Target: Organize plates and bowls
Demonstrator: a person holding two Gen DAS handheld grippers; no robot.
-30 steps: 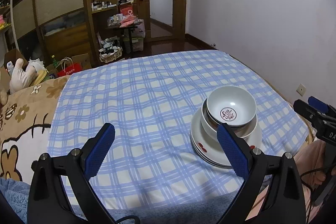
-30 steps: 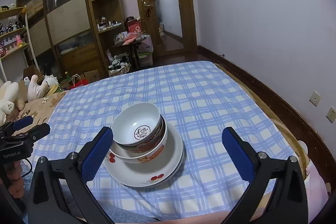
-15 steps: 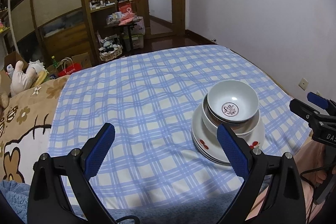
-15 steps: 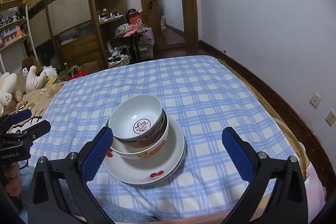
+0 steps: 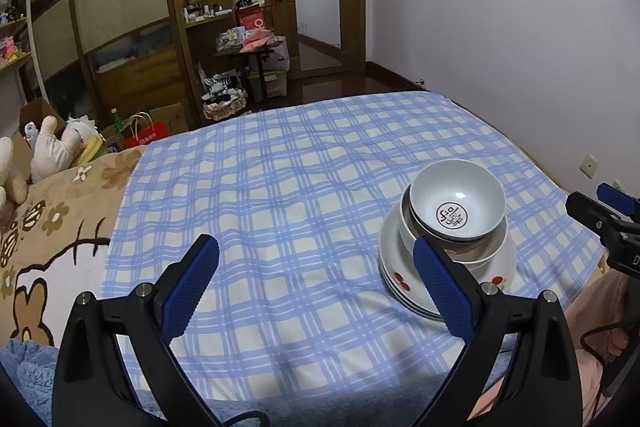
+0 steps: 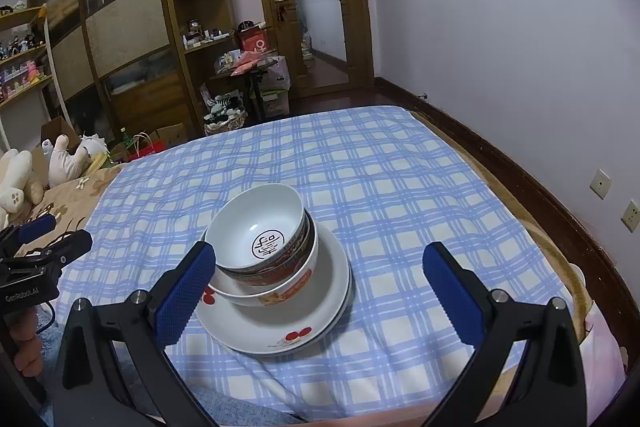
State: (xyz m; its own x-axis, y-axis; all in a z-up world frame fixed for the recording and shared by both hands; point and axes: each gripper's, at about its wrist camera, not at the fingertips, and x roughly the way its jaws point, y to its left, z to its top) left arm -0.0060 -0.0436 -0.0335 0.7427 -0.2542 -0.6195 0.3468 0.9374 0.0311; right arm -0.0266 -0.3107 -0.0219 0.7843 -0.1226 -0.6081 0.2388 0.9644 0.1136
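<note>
Crockery sits stacked on the blue checked bedspread (image 5: 280, 195) in the view from my left wrist: a small white bowl (image 5: 456, 205) with a dark round emblem nests in a larger bowl (image 5: 486, 259), and both rest on a pile of cherry-printed plates (image 5: 394, 275), right of centre and near the bed's near edge. My left gripper (image 5: 316, 281) hangs wide apart above bare cloth, empty and touching nothing; its right pad (image 5: 438, 285) overlaps the plates only in line of sight. My right gripper's tip (image 5: 600, 215) pokes in from the far right, just beside the stack. Plush toys (image 5: 52, 151) lie at the far left.

From my right wrist, the same stack sits left of centre, the top bowl (image 6: 256, 225) tilted slightly toward the left inside the bigger one (image 6: 280, 287), plates (image 6: 280, 327) beneath. My right gripper (image 6: 320, 289) is spread wide and holds nothing; whether its left pad (image 6: 182, 297) grazes the plate rim, I cannot tell. The left gripper (image 6: 44, 251) shows at the left edge.

I judge this glazed ware stiff, slick, breakable and fairly heavy as a pile. The soft bedding gives poor footing, so I would pinch the top bowl's rim, one finger inside and one outside, and lift pieces singly.
</note>
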